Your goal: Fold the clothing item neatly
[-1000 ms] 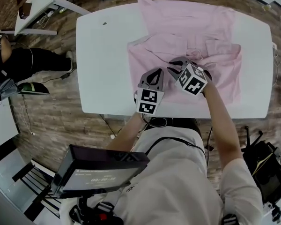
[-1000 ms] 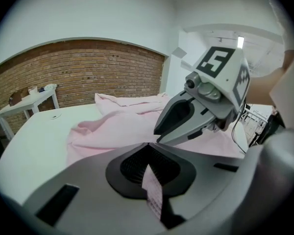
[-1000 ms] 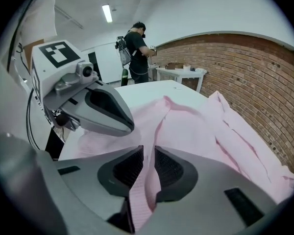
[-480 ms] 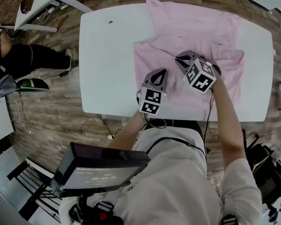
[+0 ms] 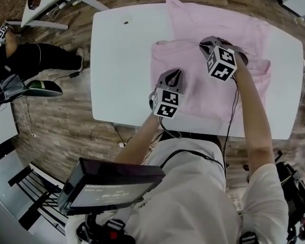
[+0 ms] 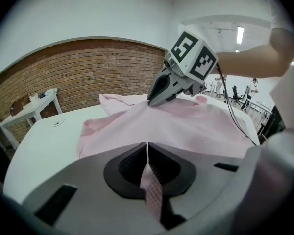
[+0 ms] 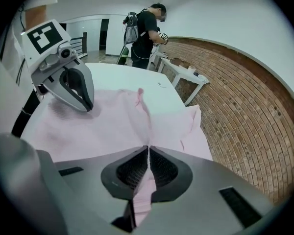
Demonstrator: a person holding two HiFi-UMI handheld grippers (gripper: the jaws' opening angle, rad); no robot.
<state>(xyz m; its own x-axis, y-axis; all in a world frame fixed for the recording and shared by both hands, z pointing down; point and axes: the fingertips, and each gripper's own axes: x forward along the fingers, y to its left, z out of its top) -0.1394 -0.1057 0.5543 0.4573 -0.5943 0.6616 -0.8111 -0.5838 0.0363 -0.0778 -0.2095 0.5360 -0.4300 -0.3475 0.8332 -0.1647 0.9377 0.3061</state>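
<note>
The pink shirt [image 5: 193, 27] lies on the right half of the white table [image 5: 122, 75]. Its near part seems doubled over once, while the far part is flat and unfolded, so I judge the folding about midway, with further folds left. The left gripper [image 6: 147, 148] and right gripper [image 7: 148, 153] each have jaws closed on a pinch of its fabric. A small dark thing [image 5: 125, 22] sits far left, well apart, and nothing blocks the way

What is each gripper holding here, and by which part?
Both hold the pink shirt. The left gripper pinches a fold of cloth in its near-left area, the right gripper a fold farther up.
</note>
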